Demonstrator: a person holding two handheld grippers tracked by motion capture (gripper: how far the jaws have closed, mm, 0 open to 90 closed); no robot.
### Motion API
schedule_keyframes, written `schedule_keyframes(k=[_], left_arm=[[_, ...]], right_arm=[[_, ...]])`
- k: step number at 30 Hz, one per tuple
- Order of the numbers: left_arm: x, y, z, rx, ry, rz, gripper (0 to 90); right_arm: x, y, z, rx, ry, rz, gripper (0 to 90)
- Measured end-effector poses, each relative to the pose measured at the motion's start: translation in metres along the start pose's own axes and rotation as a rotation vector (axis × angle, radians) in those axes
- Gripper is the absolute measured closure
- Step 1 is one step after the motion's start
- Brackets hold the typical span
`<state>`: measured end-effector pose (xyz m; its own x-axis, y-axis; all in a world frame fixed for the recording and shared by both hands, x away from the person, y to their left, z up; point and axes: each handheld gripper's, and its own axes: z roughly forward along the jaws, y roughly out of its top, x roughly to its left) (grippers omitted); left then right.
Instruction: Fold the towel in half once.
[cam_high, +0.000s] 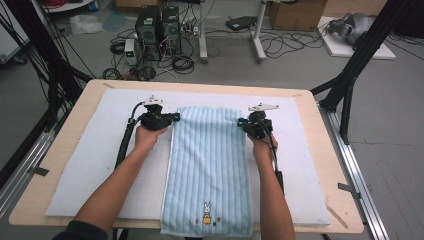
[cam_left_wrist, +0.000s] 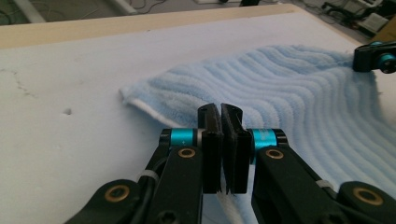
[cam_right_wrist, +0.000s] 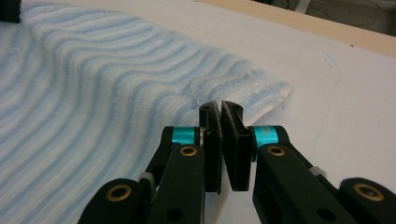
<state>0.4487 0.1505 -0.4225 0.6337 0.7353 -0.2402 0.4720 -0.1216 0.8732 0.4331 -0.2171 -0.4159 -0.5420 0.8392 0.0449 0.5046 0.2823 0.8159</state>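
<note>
A light blue striped towel (cam_high: 207, 165) lies lengthwise on the white mat (cam_high: 85, 165), with a small rabbit motif (cam_high: 206, 214) at its near end, which hangs slightly over the table's front edge. My left gripper (cam_high: 176, 118) is at the towel's far left corner, and my right gripper (cam_high: 240, 121) is at the far right corner. In the left gripper view the jaws (cam_left_wrist: 220, 108) are pressed together on the towel's (cam_left_wrist: 289, 93) white-hemmed side edge. The right gripper's jaws (cam_right_wrist: 220, 106) are likewise shut on the towel's (cam_right_wrist: 93, 93) edge near its corner. The far edge is lifted and rippled between them.
The mat covers most of a wooden table (cam_high: 60, 145). Bare mat lies on both sides of the towel. Beyond the table, computer towers (cam_high: 157, 30), cables and a cardboard box (cam_high: 297, 15) sit on the floor. Black frame poles (cam_high: 350, 80) stand at the right and left.
</note>
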Motion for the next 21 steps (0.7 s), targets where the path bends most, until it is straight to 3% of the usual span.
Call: schedule_keyframes(k=[5, 10, 21], left_arm=[[-0.013, 0.000, -0.014, 0.004, -0.035, 0.032, 86.4], [-0.028, -0.005, -0.028, -0.014, -0.054, 0.077, 86.5], [-0.045, -0.031, -0.052, 0.017, -0.093, 0.094, 86.0]], right_arm=[[0.007, -0.005, -0.017, -0.005, 0.029, -0.034, 86.9], [0.012, -0.014, -0.030, -0.013, 0.055, -0.025, 86.9], [0.032, -0.035, -0.056, -0.013, 0.093, -0.047, 86.7]])
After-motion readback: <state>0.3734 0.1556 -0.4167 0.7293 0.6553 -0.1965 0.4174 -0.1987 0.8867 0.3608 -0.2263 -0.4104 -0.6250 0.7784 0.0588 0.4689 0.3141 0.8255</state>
